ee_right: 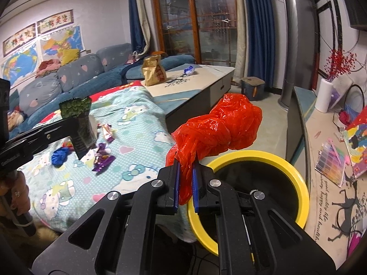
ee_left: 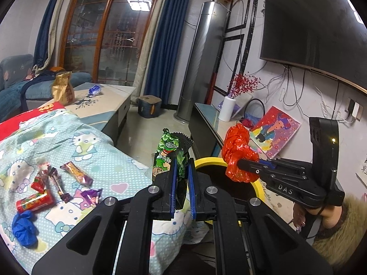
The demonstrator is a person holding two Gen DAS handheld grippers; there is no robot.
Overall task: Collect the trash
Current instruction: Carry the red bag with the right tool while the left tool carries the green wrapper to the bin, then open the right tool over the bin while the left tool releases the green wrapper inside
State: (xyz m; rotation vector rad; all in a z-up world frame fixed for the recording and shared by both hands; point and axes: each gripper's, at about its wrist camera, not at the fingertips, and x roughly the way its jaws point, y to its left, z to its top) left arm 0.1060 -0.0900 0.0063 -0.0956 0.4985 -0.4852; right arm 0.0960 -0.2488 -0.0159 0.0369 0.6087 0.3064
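Left wrist view first: clearly the drop-off step. Left tongs (ee_left: 182, 176) clamped narrow on a green snack bag (ee_left: 172, 153), held upright between the blue pads, sitting just left of the yellow-rimmed bin (ee_left: 207, 160) and not yet over its opening. Right tongs (ee_left: 239, 160) pinching a crumpled red plastic bag (ee_left: 237, 153), hanging right above the bin's dark mouth. Next move, by the look of it: open up the right side so the red bag falls in, then swing the green one across the rim and release too. Plenty left afterwards: candy wrappers (ee_left: 76, 173), a red tube (ee_left: 34, 202) and a blue glove (ee_left: 24, 228) scattered on the Hello Kitty blanket (ee_left: 96, 137), well apart from both tongs. Gold bag (ee_left: 63, 89) and a blue wrapper (ee_left: 95, 89) further off on the counter (ee_left: 110, 100).

Right wrist view: right tongs (ee_right: 185, 183) shut down on a twisted tail of the red plastic bag (ee_right: 220, 126), bulk of it puffed out ahead and above the near-left edge of the yellow-rimmed bin (ee_right: 296, 171). Probably needs a small nudge forward so the wad clears the rim rather than catching on it. Left tongs (ee_right: 79, 123) off to the left, gripping the green snack bag (ee_right: 76, 114) over the blanket (ee_right: 128, 123), well short of the bin. Purple wrappers (ee_right: 103, 158) and the blue glove (ee_right: 59, 157) lying below it on the bed
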